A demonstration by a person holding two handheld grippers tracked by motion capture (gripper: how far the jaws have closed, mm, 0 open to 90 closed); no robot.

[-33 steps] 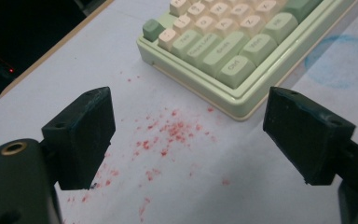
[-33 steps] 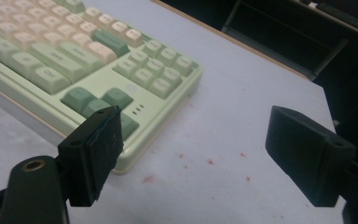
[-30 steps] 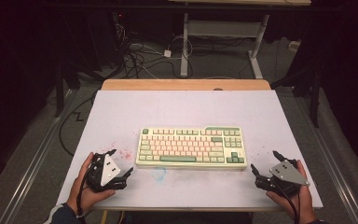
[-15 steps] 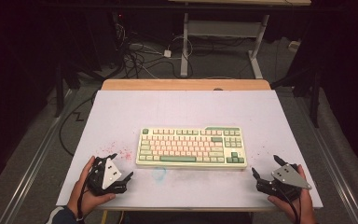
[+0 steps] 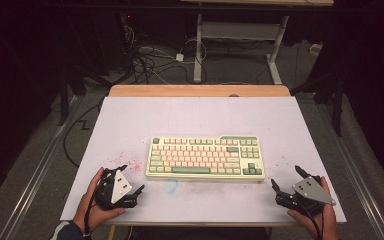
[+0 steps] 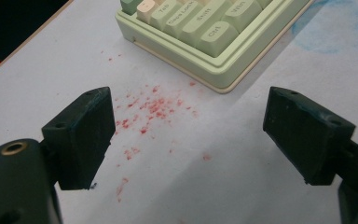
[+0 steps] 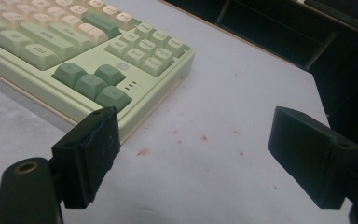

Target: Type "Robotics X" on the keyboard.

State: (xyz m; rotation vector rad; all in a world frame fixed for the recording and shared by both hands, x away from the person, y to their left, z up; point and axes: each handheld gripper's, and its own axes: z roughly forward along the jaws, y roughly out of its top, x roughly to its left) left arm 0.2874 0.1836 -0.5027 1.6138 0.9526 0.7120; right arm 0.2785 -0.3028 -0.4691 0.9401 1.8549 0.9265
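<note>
Left gripper (image 5: 131, 181): black two-jaw tool with a grey three-cornered plate, held in the person's left hand (image 5: 92, 207); jaws spread wide, nothing between them; it sits near the keyboard's front left corner, apart from it.
Left gripper, own view (image 6: 186, 135): both black jaw blocks stand far apart above the white sheet; the keyboard's front left corner lies just beyond them.
Right gripper (image 5: 288, 179): same black tool with a grey plate, held in the person's right hand (image 5: 316, 220); jaws wide open and empty; it sits near the keyboard's front right corner, not touching it.
Right gripper, own view (image 7: 205, 149): the left jaw block overlaps the keyboard's front edge in the picture; contact cannot be told.
Keyboard (image 5: 205, 157): pale green plastic keyboard with cream, pink and dark green keys, flat between the two grippers.
Red specks (image 6: 151, 109): scattered in front of the keyboard's left corner.
Blue smudge (image 5: 170, 186): faint, just before the keyboard's front edge.
Table cover (image 5: 195, 117): white sheet beneath the keyboard.
</note>
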